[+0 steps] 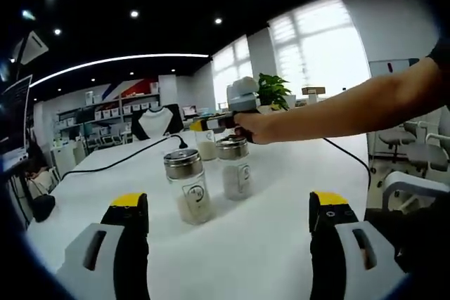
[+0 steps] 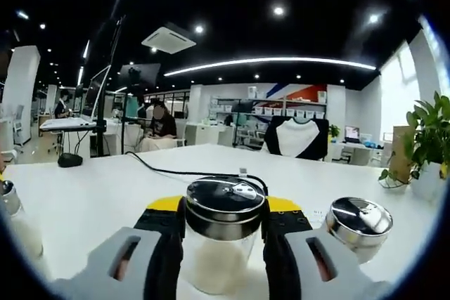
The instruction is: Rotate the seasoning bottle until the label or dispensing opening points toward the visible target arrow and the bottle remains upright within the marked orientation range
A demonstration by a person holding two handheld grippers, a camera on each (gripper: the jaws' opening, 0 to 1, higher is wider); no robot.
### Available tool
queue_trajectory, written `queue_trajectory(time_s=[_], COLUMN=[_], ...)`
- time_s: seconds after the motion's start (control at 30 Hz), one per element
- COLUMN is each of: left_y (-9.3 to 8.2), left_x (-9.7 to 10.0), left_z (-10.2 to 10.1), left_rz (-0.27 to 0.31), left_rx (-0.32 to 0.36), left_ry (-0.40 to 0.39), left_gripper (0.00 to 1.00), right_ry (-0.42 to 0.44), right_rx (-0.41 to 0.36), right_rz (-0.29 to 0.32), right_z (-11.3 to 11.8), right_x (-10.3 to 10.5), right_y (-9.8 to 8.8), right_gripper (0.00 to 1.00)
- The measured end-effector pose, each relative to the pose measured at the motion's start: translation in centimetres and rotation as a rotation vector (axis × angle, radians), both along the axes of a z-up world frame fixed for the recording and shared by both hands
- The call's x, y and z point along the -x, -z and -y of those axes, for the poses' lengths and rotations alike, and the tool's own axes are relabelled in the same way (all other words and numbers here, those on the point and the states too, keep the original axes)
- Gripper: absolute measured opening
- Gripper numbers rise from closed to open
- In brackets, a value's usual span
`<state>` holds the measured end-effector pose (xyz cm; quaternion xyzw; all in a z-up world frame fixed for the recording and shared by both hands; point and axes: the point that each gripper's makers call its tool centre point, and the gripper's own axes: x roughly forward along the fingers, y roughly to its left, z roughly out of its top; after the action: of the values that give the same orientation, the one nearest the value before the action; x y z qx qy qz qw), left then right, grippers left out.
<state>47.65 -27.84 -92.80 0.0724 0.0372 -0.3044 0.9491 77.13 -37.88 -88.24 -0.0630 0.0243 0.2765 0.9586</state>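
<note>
Right claw [image 2: 223, 233] grips a seasoning bottle [image 2: 223, 240]; left claw [image 1: 228, 226] gapes, empty.

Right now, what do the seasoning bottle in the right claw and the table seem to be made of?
Seasoning bottle: body looks like clear glass or hard plastic, since pale powder shows through; the lid looks like polished metal, mirroring the ceiling lights. Table: smooth matte white top, maybe laminate; I cannot tell for sure. The right claw sits closed around the bottle.

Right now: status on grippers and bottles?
Left gripper open, off the bottles. Right gripper around far bottle, contact unclear. Near bottle and middle bottle upright. No arrow seen.
</note>
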Motion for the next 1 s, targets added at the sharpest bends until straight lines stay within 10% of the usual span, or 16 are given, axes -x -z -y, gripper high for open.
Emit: queue_trajectory(time_s=[1.0], left_y=[0.1], left_x=[-0.4], left_z=[-0.1], left_rz=[-0.004], left_rx=[0.114], left_ry=[-0.010], left_gripper=[0.98], right_ry=[-0.134], right_rx=[-0.052], right_rz=[-0.004], right_z=[-0.5], right_x=[5.7], right_y=[-2.4], right_gripper=[0.38])
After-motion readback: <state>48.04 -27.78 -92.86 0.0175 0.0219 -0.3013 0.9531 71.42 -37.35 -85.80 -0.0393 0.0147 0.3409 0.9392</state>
